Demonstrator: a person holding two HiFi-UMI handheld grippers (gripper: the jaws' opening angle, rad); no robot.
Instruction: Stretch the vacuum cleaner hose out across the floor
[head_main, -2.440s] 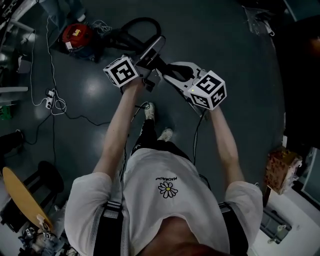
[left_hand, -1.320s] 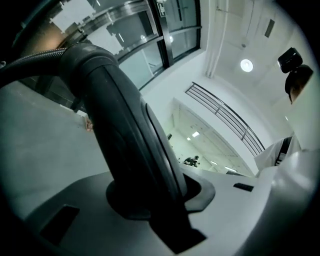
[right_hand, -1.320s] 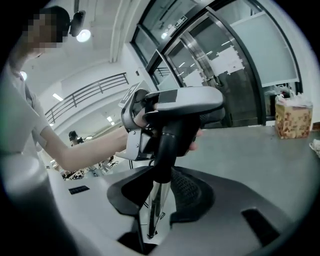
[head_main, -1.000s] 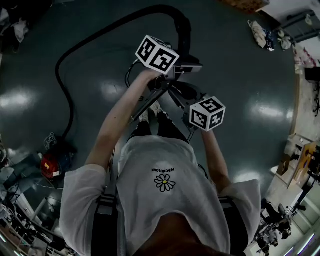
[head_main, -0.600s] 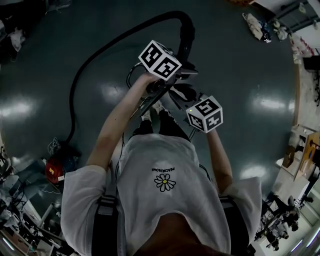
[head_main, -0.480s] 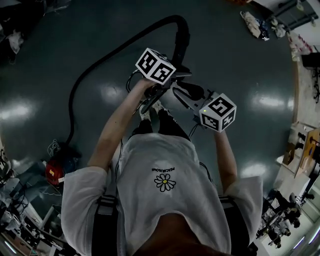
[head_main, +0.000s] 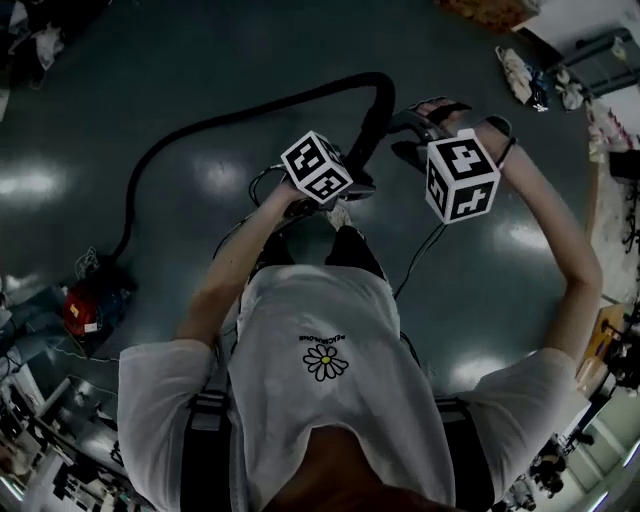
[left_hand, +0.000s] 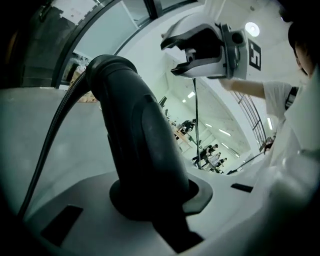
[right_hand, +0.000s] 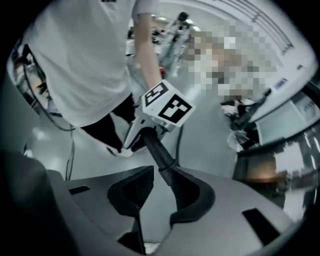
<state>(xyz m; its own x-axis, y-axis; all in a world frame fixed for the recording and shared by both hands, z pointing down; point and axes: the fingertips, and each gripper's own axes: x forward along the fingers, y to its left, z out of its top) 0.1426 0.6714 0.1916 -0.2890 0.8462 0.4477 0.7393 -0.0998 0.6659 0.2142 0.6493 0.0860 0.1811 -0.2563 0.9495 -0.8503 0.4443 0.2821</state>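
Note:
The black vacuum hose (head_main: 205, 128) runs from the red vacuum cleaner (head_main: 84, 306) at the left across the dark floor and arcs over to a rigid bent handle (head_main: 371, 118). My left gripper (head_main: 347, 183) is shut on that handle (left_hand: 140, 150), which fills the left gripper view with the ribbed hose (left_hand: 55, 135) trailing off left. My right gripper (head_main: 428, 116) is held out to the right of the bend, apart from it. In the right gripper view the right gripper (right_hand: 160, 200) stands open with nothing between the pads; the hose tube (right_hand: 159, 150) shows beyond it, leading to the left gripper (right_hand: 137, 135).
The person's shoes (head_main: 338, 214) stand under the left gripper. Thin cables (head_main: 425, 250) hang from both grippers. Clutter lines the floor's edges: a box (head_main: 490, 10) at the top right, bags (head_main: 530, 80) on the right, and racks at the lower left.
The view has swung round. The right gripper has moved up and out to the right, away from the left one. The left gripper still carries the handle, with more hose lying along the floor.

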